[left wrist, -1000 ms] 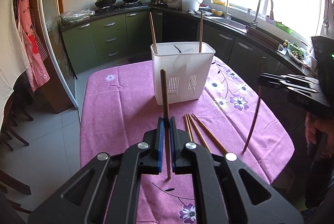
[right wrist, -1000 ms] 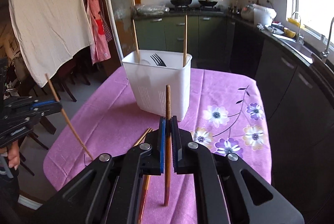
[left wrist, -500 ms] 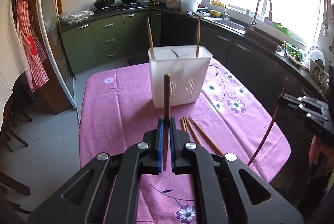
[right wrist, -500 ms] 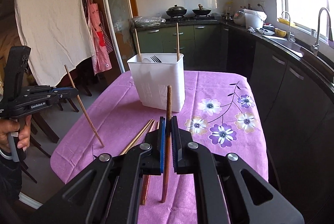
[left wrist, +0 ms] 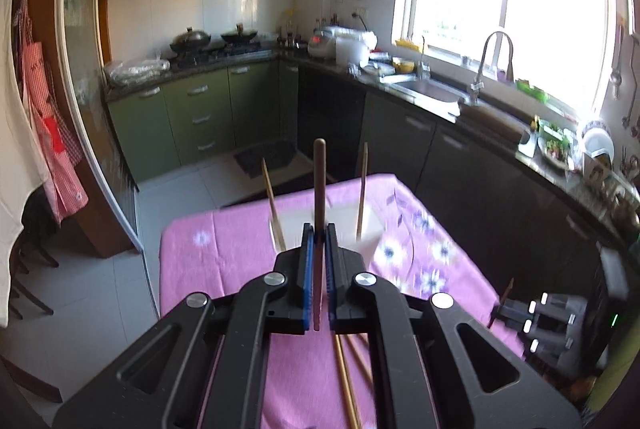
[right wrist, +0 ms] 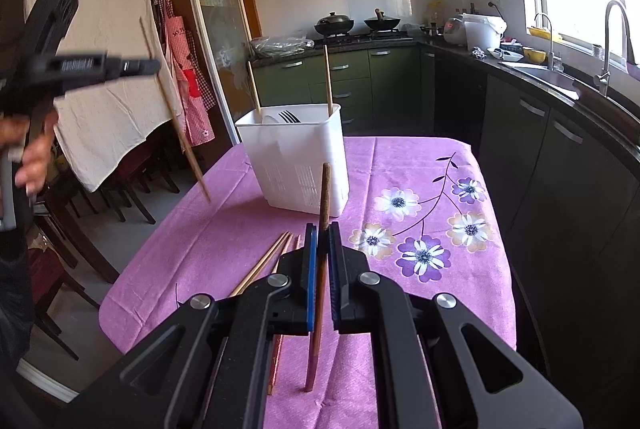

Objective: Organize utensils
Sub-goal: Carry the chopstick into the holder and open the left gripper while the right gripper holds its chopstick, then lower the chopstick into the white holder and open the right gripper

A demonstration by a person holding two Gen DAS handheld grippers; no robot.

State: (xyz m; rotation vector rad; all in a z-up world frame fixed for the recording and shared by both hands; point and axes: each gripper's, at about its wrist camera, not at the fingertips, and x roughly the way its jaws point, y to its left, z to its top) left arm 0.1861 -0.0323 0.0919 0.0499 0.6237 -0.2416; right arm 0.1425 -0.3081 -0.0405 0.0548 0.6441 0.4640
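Note:
My left gripper (left wrist: 319, 229) is shut on a dark brown chopstick (left wrist: 319, 185) and holds it high above the table; it also shows in the right wrist view (right wrist: 154, 65), up at the left. My right gripper (right wrist: 322, 227) is shut on a second brown chopstick (right wrist: 324, 197), low over the near part of the table. The white utensil holder (right wrist: 298, 165) stands on the pink cloth with two chopsticks (right wrist: 328, 81) and a fork (right wrist: 289, 116) in it. In the left wrist view the holder (left wrist: 370, 225) is mostly hidden behind the gripper. Several loose chopsticks (right wrist: 264, 263) lie on the cloth.
The table has a pink flowered cloth (right wrist: 420, 213). Chairs (right wrist: 120, 189) stand at its left side. Dark kitchen cabinets (right wrist: 560, 157) with a sink (left wrist: 428, 91) run close along its right. A white cloth (right wrist: 100, 29) and aprons hang at the left.
My left gripper has risen well above the table with its chopstick and now looks down over the holder. My right gripper has stayed low with its chopstick.

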